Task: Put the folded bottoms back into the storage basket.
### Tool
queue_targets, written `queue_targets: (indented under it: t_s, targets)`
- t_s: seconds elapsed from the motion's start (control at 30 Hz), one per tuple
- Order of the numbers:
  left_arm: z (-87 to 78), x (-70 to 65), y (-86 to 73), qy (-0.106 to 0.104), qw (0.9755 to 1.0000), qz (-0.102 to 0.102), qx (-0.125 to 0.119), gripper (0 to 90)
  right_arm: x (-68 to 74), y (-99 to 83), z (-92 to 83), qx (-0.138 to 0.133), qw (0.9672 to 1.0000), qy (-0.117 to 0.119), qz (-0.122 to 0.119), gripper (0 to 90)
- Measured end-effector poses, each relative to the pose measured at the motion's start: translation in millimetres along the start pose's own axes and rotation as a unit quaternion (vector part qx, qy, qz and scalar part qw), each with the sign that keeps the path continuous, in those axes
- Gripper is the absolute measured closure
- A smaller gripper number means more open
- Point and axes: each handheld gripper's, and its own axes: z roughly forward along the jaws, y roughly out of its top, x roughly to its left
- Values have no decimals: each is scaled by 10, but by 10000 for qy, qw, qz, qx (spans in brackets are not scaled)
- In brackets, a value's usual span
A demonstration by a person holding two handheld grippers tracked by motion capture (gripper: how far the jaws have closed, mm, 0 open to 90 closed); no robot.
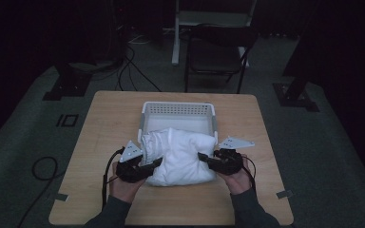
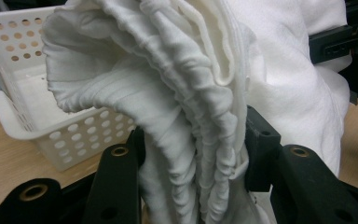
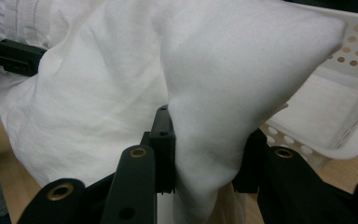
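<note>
A bulky white folded garment (image 1: 180, 156) lies on the wooden table, its far part draped over the front rim of a white perforated basket (image 1: 178, 110). My left gripper (image 1: 156, 163) is shut on the garment's left side, where a ribbed, gathered hem (image 2: 191, 135) is bunched between its black jaws. At the garment's right side my right gripper (image 1: 203, 157) is shut on a thick smooth fold (image 3: 205, 149). The basket (image 2: 23, 107) stands just behind the cloth in the left gripper view, and the basket (image 3: 335, 116) shows at the right of the right gripper view.
The wooden table (image 1: 104, 123) has bare surface to the left and right of the basket. A dark chair (image 1: 218, 52) stands beyond the far edge. Cables (image 1: 43, 168) trail over the floor at the left.
</note>
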Motion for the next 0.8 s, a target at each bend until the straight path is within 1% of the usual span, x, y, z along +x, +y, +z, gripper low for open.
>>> queue_targets:
  t_s: [0.47,0.53,0.8]
  targets:
    - [7,21,116,57,9999,33,-75,578,-34,111,-1,-79,9999,-88,-19,676]
    - [1,21,143,97,9999,56,-94,579,-35,139,-4,-105,9999,-108,-52,676]
    - [-1,47,216,158,9997,74,-158,579,-55,220,9,-157,9998,-140,-62,676]
